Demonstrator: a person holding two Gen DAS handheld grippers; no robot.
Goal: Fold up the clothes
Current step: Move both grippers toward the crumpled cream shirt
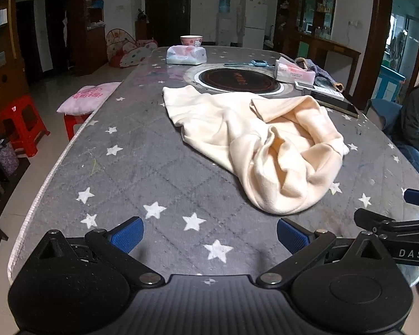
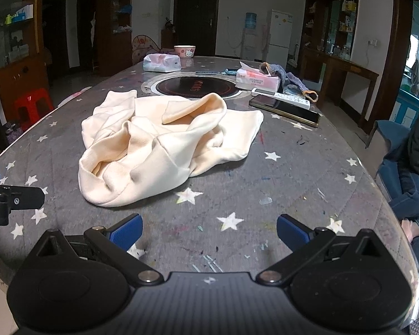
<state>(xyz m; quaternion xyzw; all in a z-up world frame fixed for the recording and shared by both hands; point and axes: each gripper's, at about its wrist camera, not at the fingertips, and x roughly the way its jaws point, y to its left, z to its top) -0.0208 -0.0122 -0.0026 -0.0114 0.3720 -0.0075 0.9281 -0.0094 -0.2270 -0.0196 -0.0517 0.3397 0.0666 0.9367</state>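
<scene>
1 cream garment (image 1: 254, 145) crumpled, long axis diagonal on table (image 1: 142, 167) | left tongs (image 1: 209, 233) wide | right tongs (image 2: 209, 230) wide, empty

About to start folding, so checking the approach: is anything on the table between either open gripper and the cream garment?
Nothing visible. Only bare star-print tablecloth lies between the left gripper, the right gripper and the crumpled cream garment. The phone and tissue box lie beyond it.
</scene>
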